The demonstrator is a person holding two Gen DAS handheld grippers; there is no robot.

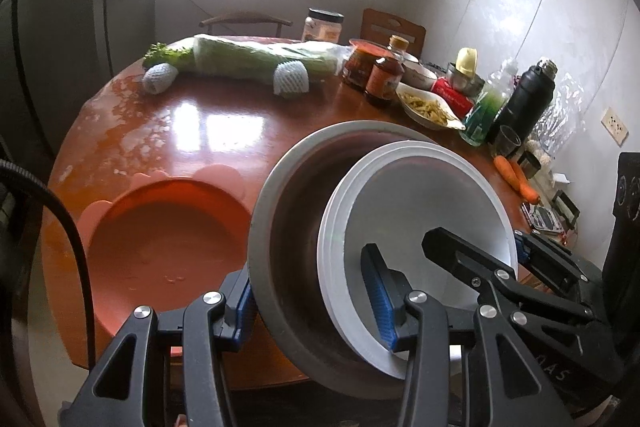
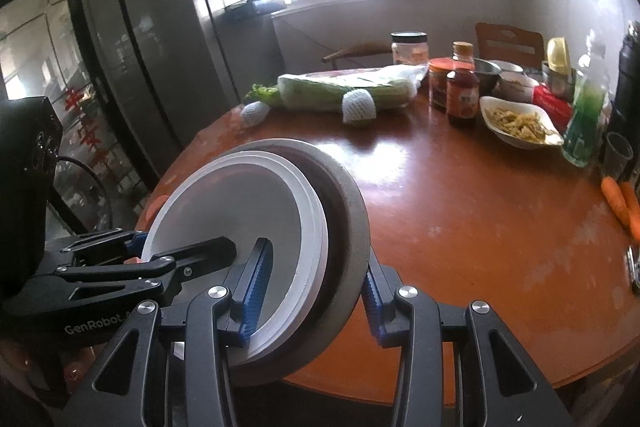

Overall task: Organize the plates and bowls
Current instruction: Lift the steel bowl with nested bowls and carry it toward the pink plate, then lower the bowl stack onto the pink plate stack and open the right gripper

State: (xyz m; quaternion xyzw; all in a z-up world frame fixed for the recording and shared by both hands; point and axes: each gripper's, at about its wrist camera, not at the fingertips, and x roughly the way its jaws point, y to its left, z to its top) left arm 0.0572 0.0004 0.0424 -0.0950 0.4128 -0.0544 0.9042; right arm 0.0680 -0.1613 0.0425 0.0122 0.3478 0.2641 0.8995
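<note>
Carrying nested white plates [image 1: 420, 211] in a grey bowl [image 1: 288, 227], both grippers' fingers [image 1: 378, 303] clamped on its rim; next, lower it level onto the counter [image 2: 460, 227]

A stack of plates [image 1: 420, 211] sits inside a bowl [image 1: 288, 211], and the whole stack is tilted over the near edge of the counter [image 1: 224, 123]. The left gripper [image 1: 312, 307] pinches the stack's near-left rim — one of its fingers [image 1: 378, 299] inside on the plates, the other outside the bowl. The right gripper [image 2: 308, 295] pinches the opposite rim the same way. Left of the stack, a scalloped plate [image 1: 160, 227] lies flat on the counter. At the far edge lies a wrapped cabbage [image 1: 256, 61], with a jar [image 1: 323, 25] behind it. Along the right side stand bottles [image 1: 384, 79], a dish of food [image 1: 428, 105] and a flask [image 1: 528, 99] — carrots [image 1: 516, 177] lie nearer.
</note>
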